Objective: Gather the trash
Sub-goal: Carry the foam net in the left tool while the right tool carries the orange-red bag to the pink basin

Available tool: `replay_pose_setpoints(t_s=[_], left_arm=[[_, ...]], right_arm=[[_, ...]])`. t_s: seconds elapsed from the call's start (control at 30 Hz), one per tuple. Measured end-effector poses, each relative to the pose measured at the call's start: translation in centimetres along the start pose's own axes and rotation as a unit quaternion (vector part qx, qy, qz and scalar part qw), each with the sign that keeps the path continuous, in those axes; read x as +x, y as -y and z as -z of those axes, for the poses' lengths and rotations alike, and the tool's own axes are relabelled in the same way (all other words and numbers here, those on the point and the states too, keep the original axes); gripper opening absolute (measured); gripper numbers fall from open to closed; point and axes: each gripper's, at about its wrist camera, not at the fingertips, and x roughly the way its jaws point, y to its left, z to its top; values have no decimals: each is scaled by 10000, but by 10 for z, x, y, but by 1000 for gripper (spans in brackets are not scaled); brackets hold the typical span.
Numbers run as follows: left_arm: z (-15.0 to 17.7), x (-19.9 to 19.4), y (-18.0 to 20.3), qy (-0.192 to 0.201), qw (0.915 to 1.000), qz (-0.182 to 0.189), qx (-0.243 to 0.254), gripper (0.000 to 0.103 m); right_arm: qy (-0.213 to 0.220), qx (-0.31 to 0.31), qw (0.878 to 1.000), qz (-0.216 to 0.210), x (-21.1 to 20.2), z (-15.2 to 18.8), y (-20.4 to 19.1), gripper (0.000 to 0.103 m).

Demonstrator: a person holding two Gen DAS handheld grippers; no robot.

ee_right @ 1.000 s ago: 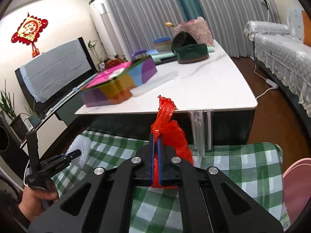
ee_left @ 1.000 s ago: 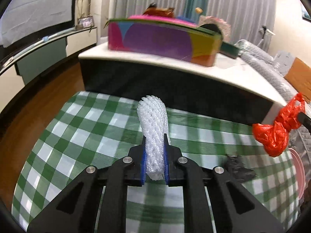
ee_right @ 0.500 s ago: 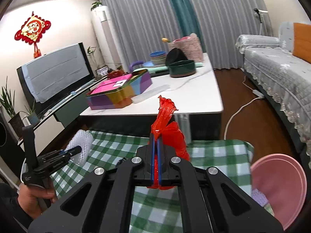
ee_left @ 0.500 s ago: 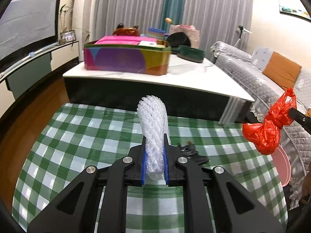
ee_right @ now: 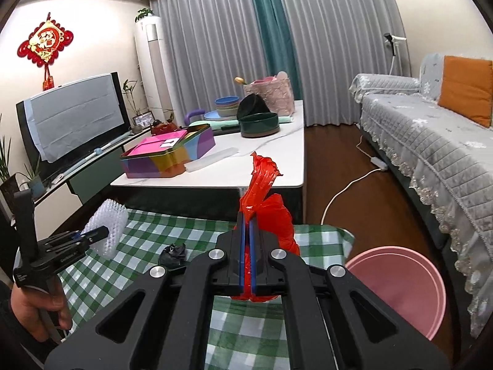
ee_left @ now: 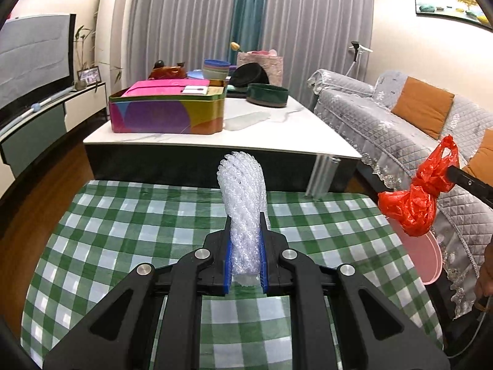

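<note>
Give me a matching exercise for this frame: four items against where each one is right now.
Items:
1. white foam net
2. red plastic bag
3. pink bin
4. black scrap

Places:
A. lying on the green checked cloth
B. clamped in the right tool
C. standing beside the cloth, by the sofa
D. clamped in the left tool

Pairs: 1-D, 2-B, 3-C, 4-A

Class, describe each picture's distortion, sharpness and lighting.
Left wrist view: fisheye bends the white table edge; dark vignette corners; white foam net in the left tool sharp. Right wrist view: curtains bow outward; red plastic bag crisp; even indoor light, no glare.
</note>
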Motion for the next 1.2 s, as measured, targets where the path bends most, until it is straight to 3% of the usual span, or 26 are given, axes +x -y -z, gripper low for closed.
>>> replay_pose_setpoints(t_s=[0.73,1.0,1.2], left_arm=[[6,-3,44,99,9986,474,190,13],[8,5,70,114,9973,593,412,13],[10,15,90,73,9962,671,541,13]], right_arm=[[-44,-429,9981,438,-31,-14,27,2],[33,25,9979,652,-35,1,67,2],[131,-29,9966,818,-40,4,82,2]])
